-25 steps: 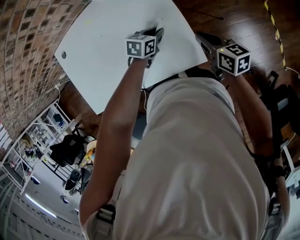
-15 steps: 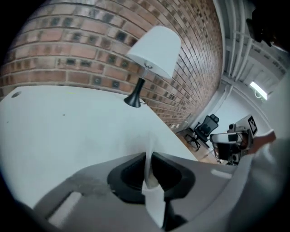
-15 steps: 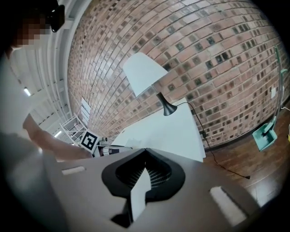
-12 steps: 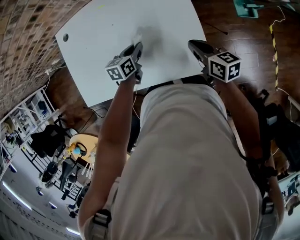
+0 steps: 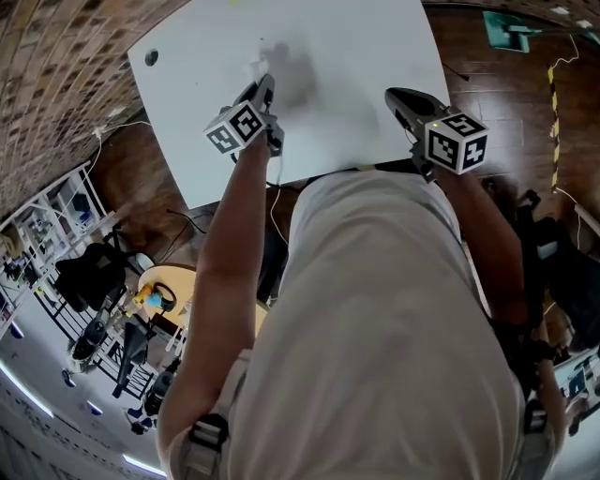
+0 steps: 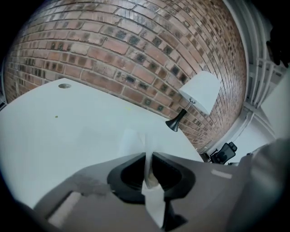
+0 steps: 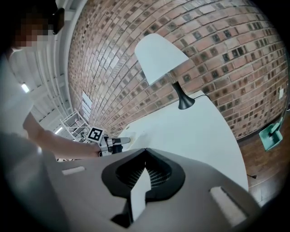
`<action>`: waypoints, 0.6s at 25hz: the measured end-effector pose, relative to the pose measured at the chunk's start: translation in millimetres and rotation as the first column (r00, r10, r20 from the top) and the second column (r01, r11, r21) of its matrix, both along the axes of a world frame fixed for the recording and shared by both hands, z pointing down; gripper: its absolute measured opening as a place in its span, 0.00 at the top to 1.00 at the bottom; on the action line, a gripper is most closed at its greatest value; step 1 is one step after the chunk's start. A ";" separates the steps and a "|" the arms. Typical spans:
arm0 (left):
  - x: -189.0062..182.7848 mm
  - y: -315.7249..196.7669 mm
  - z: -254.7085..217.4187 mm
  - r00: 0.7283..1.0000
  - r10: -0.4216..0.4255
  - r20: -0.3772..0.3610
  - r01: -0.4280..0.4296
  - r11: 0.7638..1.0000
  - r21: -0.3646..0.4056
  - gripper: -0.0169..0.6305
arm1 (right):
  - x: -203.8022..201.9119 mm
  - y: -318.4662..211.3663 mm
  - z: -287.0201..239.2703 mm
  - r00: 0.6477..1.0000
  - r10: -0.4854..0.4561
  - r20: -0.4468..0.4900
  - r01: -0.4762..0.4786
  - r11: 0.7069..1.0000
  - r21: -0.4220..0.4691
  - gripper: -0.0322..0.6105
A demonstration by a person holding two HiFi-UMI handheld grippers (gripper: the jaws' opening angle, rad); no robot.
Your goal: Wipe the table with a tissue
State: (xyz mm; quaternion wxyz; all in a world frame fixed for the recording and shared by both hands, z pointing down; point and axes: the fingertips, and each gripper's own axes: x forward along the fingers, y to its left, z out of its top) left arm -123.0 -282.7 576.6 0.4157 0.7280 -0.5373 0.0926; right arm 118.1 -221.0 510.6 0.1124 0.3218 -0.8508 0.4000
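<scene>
A white table (image 5: 356,56) fills the top of the head view. My left gripper (image 5: 262,82) reaches over its middle and is shut on a white tissue (image 5: 255,67) that touches the tabletop. In the left gripper view the tissue (image 6: 131,140) is pinched between the jaws of the left gripper (image 6: 148,156) and fans out onto the table (image 6: 68,122). My right gripper (image 5: 392,94) hovers by the table's near right part, jaws together with nothing between them. The right gripper view shows its closed jaws (image 7: 145,150) and, beyond them, the left gripper (image 7: 113,142) on the table (image 7: 190,131).
A white-shaded lamp (image 6: 199,90) stands at the table's far end against the brick wall (image 6: 118,45). A round cable hole (image 5: 151,57) sits near the table's left corner. A wire rack and clutter (image 5: 103,281) lie on the floor at left, and a teal object (image 5: 511,28) at the right.
My left gripper has slid leftward across the tabletop with the tissue and rolled. The right gripper has drifted a little along the table's near edge, still shut.
</scene>
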 end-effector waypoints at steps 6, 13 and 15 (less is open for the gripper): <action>-27.6 -39.1 12.3 0.996 0.050 0.075 -0.049 0.999 -0.015 0.91 | -10.8 6.4 1.4 0.997 0.071 -0.029 -0.071 0.997 -0.017 0.94; -37.6 -87.1 20.1 0.845 0.297 0.445 -0.291 0.953 -0.083 0.91 | -4.4 8.7 3.9 0.988 0.152 -0.034 -0.153 0.988 -0.034 0.94; -43.9 -95.0 20.3 0.807 0.327 0.492 -0.322 0.942 -0.096 0.91 | -7.3 11.4 4.5 0.986 0.163 -0.036 -0.164 0.986 -0.039 0.94</action>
